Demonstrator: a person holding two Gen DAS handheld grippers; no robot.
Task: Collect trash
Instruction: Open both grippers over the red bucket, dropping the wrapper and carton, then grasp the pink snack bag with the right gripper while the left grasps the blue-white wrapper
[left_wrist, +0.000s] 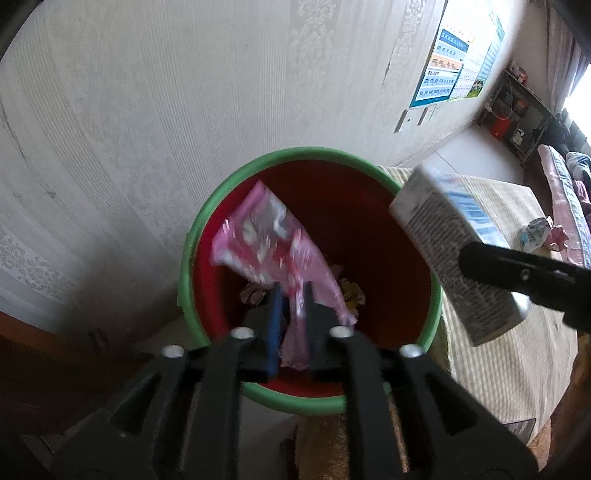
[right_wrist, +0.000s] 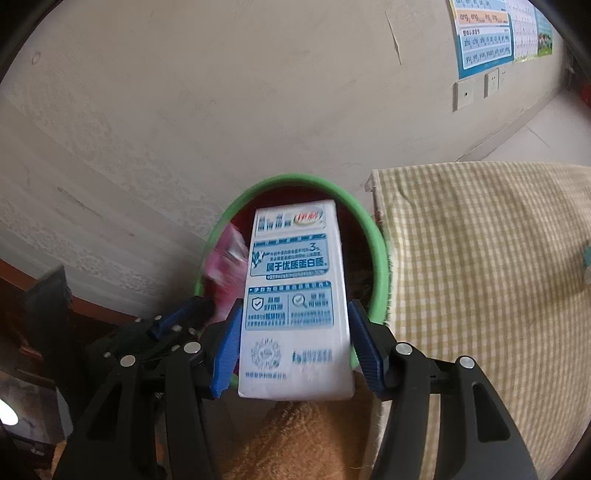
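Right wrist: milk carton (right_wrist: 293, 299) clamped between jaws, over bin (right_wrist: 380, 258).

We hold the left tool (left_wrist: 293, 295) with its jaws nearly together, pinching a pink wrapper (left_wrist: 266, 236). Our right tool (right_wrist: 295, 325) sits just beside it, jaws spread wide and clamped on a milk carton (right_wrist: 295, 295).

light: soft daylight, blown-out window (left_wrist: 581, 92) at far right | blur: pink wrapper (left_wrist: 269, 236) and milk carton (right_wrist: 295, 295) print smeared | edges: heavy fisheye bend, dark vignette corners | shadows: murky lower left
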